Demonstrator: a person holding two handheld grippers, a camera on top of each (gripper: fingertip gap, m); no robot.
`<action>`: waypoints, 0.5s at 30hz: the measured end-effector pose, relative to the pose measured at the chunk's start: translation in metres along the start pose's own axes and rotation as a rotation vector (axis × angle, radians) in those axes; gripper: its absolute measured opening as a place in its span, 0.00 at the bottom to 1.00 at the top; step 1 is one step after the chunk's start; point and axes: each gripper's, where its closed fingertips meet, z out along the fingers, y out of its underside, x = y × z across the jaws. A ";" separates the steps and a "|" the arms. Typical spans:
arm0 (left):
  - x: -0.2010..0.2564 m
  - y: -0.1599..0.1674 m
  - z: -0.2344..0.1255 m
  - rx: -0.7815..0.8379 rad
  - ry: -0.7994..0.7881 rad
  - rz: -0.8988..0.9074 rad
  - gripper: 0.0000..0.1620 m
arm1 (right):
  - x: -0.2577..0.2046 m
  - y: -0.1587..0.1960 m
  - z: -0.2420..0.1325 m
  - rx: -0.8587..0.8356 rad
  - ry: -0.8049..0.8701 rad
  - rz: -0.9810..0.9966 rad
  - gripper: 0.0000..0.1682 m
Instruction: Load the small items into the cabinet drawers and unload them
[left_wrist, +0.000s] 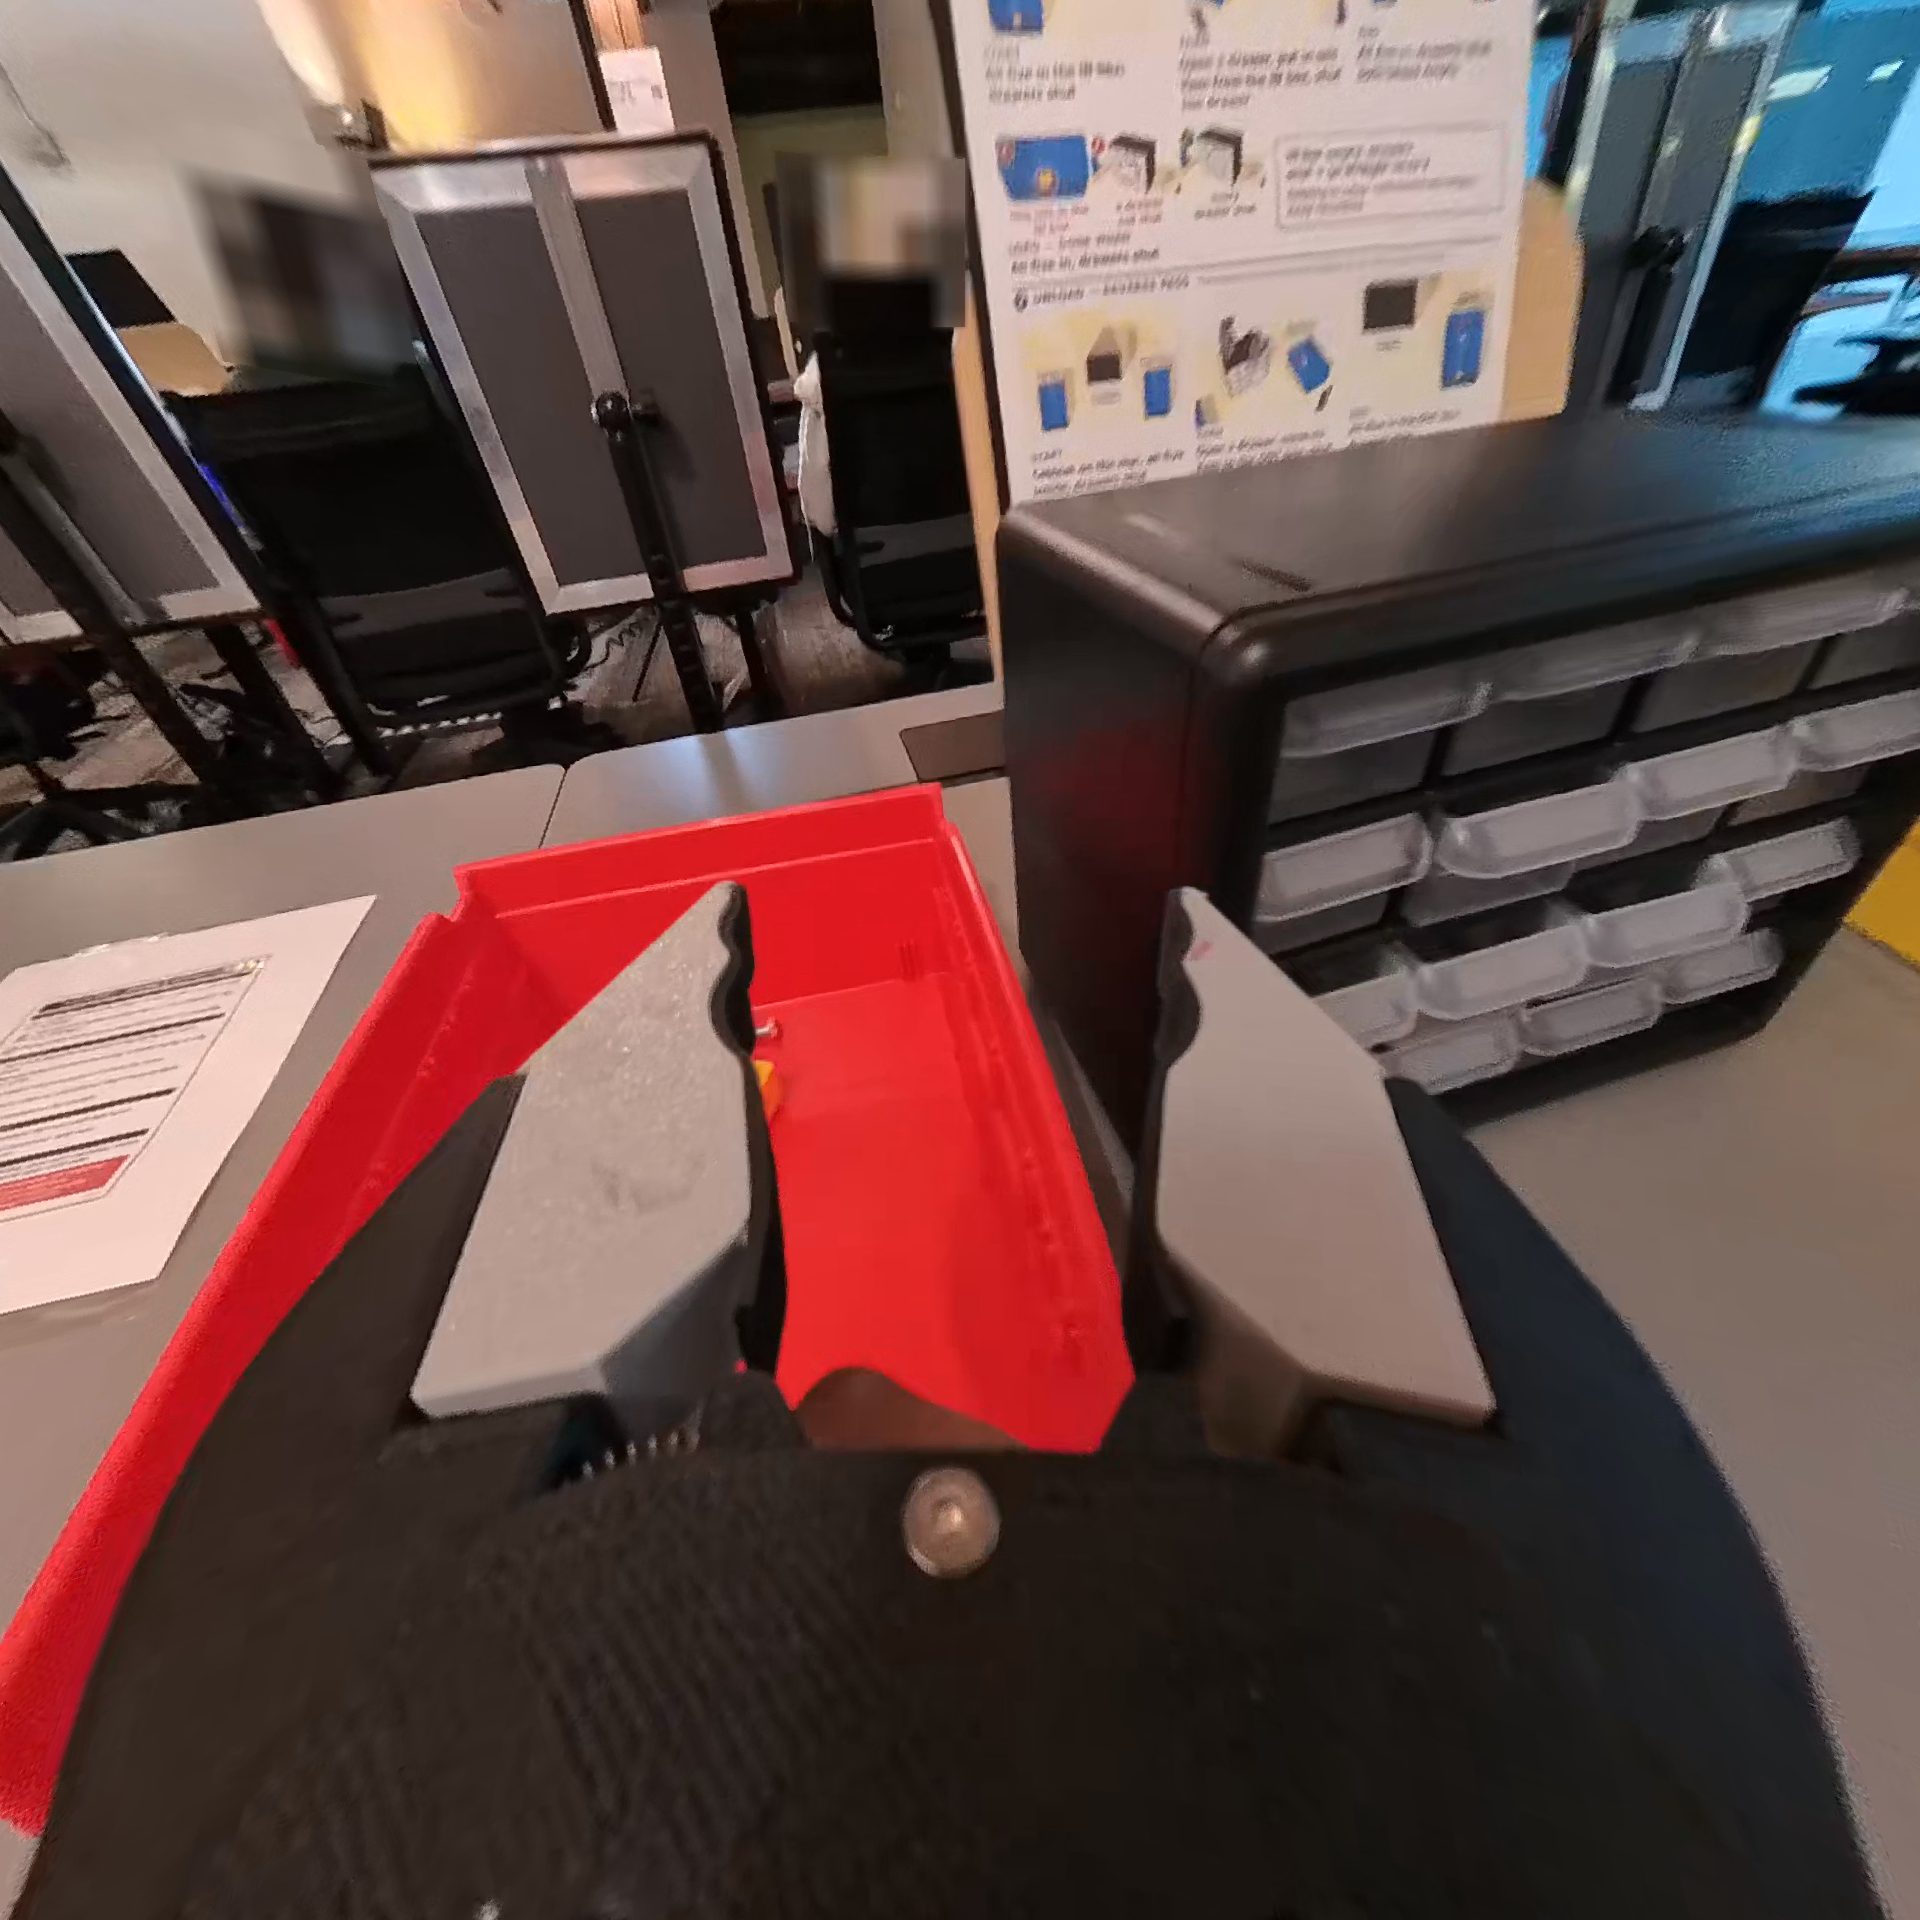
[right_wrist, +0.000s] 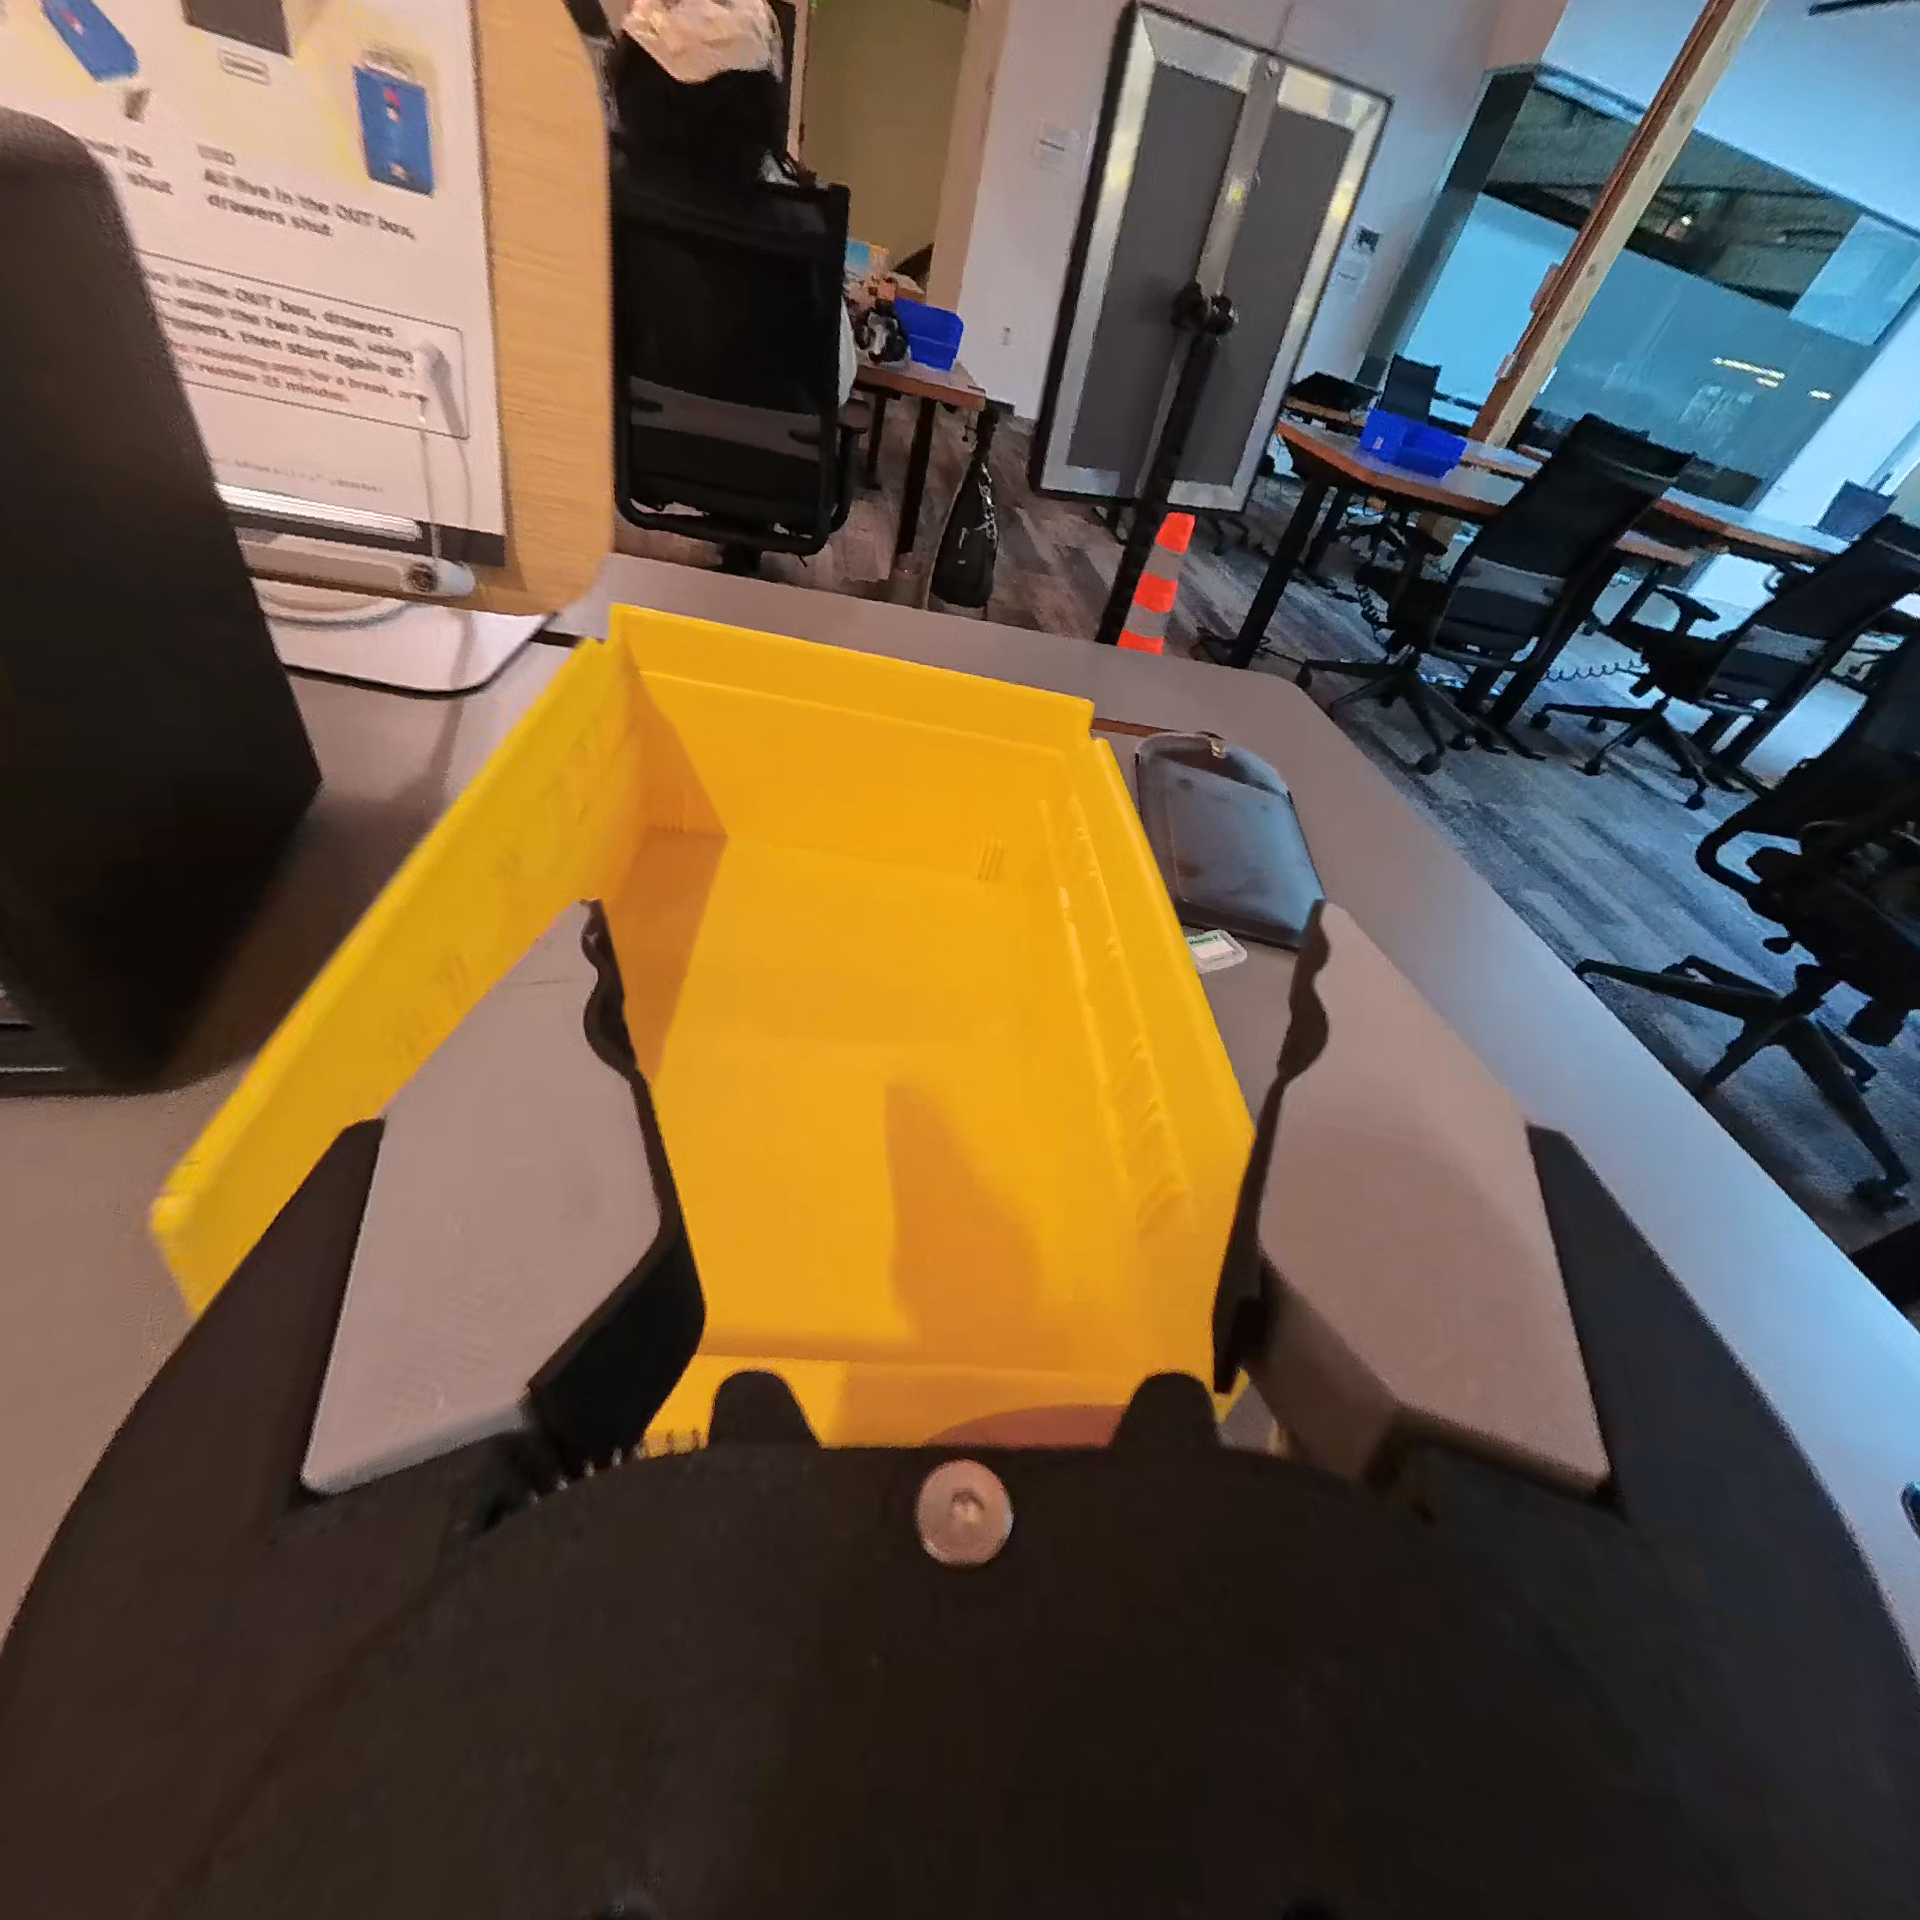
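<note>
In the left wrist view, a red bin sits on the grey table, left of a black cabinet with several clear drawers, all shut. My left gripper hangs open and empty over the red bin. A small orange item and a tiny screw lie on the bin floor, partly hidden by the left finger. In the right wrist view, a yellow bin stands empty on the table, right of the cabinet's black side. My right gripper is open and empty above it.
A printed sheet lies left of the red bin. An instruction poster stands behind the cabinet. A dark pouch lies right of the yellow bin near the table edge. Office chairs, tables and an orange cone stand beyond.
</note>
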 end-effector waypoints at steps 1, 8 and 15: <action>-0.004 0.006 0.004 -0.018 -0.019 0.012 0.48 | -0.006 -0.003 -0.003 0.009 -0.013 -0.005 0.74; -0.046 0.039 0.018 -0.119 -0.225 0.132 0.47 | -0.060 -0.021 -0.024 0.066 -0.130 -0.087 0.72; -0.061 0.056 0.020 -0.184 -0.303 0.209 0.48 | -0.123 -0.015 -0.043 0.026 -0.330 -0.181 0.67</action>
